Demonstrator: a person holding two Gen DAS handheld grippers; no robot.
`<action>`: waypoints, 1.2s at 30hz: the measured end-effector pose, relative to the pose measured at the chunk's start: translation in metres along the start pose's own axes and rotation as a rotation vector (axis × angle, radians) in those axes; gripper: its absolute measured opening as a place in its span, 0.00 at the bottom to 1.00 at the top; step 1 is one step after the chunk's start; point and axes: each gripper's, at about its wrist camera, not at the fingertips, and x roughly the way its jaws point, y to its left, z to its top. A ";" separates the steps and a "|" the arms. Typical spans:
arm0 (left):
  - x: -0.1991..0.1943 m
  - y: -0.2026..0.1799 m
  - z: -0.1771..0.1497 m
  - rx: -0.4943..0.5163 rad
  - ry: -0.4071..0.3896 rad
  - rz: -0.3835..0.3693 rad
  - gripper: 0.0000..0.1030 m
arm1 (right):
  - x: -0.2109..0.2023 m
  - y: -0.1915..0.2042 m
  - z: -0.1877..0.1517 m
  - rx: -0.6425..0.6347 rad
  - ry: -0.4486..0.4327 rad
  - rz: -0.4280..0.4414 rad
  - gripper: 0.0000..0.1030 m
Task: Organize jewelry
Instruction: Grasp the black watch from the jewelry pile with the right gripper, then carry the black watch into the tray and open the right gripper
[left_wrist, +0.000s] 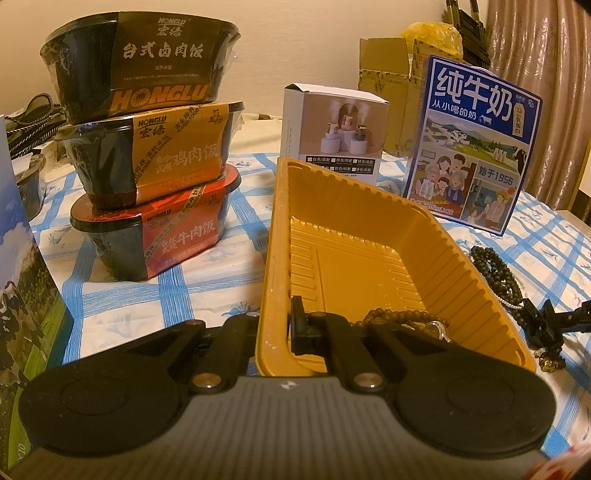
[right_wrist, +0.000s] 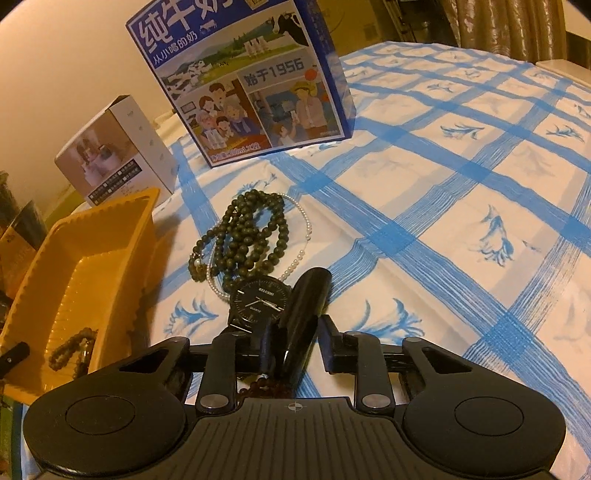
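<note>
A yellow plastic tray (left_wrist: 347, 236) sits on the blue-checked cloth; it also shows in the right wrist view (right_wrist: 88, 236). My left gripper (left_wrist: 271, 325) is shut on the tray's near-left rim. A brown bead bracelet (left_wrist: 399, 317) and a small watch lie in the tray. My right gripper (right_wrist: 295, 343) is open around a black cylinder (right_wrist: 304, 314), beside a black watch (right_wrist: 258, 301). Dark green bead strands (right_wrist: 251, 232) and a pearl strand (right_wrist: 299, 236) lie just beyond. Dark brown beads lie under the right gripper.
Three stacked Honglu meal bowls (left_wrist: 147, 147) stand left of the tray. A white product box (left_wrist: 332, 133) and a blue milk carton box (left_wrist: 476, 147) stand behind it. A cardboard box (left_wrist: 391, 74) is at the back. The checked cloth (right_wrist: 461, 221) stretches right.
</note>
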 end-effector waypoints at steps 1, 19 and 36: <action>0.000 0.000 0.000 0.002 -0.001 0.000 0.03 | -0.002 0.000 0.000 -0.001 -0.004 -0.001 0.24; -0.001 -0.001 -0.001 0.006 -0.003 -0.001 0.03 | -0.044 0.051 0.027 -0.044 -0.121 0.210 0.20; -0.003 -0.003 0.001 0.022 -0.007 -0.008 0.03 | 0.007 0.171 -0.015 -0.307 0.057 0.427 0.20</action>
